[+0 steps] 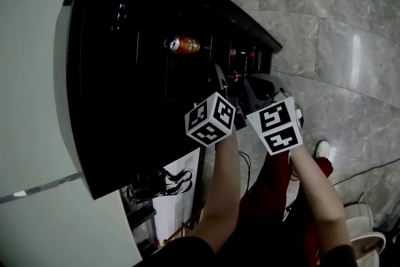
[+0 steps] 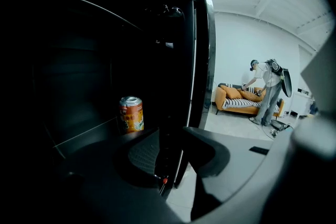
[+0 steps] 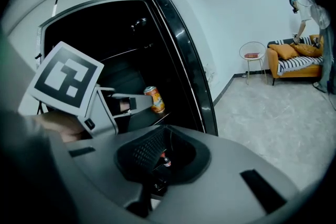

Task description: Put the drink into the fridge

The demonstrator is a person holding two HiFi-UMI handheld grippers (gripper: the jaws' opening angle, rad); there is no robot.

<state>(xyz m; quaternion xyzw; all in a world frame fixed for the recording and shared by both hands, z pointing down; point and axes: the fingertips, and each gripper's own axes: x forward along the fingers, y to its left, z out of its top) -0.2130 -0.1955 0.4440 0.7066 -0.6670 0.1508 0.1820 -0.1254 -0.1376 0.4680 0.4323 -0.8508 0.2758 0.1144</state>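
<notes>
- Orange can (image 1: 185, 45): the drink. It stands upright on a dark shelf (image 2: 88, 134) inside the fridge (image 1: 112, 109), clear of both claws. The placing looks done (judged from how it stands).
- Left gripper (image 2: 170, 145): jaws partly apart with nothing between them, only the door edge showing through the gap. It sits just outside the opening and points toward the can, a stance that suits a claw with nothing left to carry.
- Right gripper (image 3: 168, 136): jaw tips together and the hollow behind them empty (a red-capped bottle shows far below through it). It is just beside the left claw and near the door, well placed for pushing it.
- Door (image 3: 181, 60): glossy black and swung wide. It probably has to be closed next.
- Bottles (image 1: 242, 53): red-capped, ranked in the door rack and not part of the task.
- Sofa (image 2: 239, 98) and person (image 2: 266, 84): well apart, across the room.
</notes>
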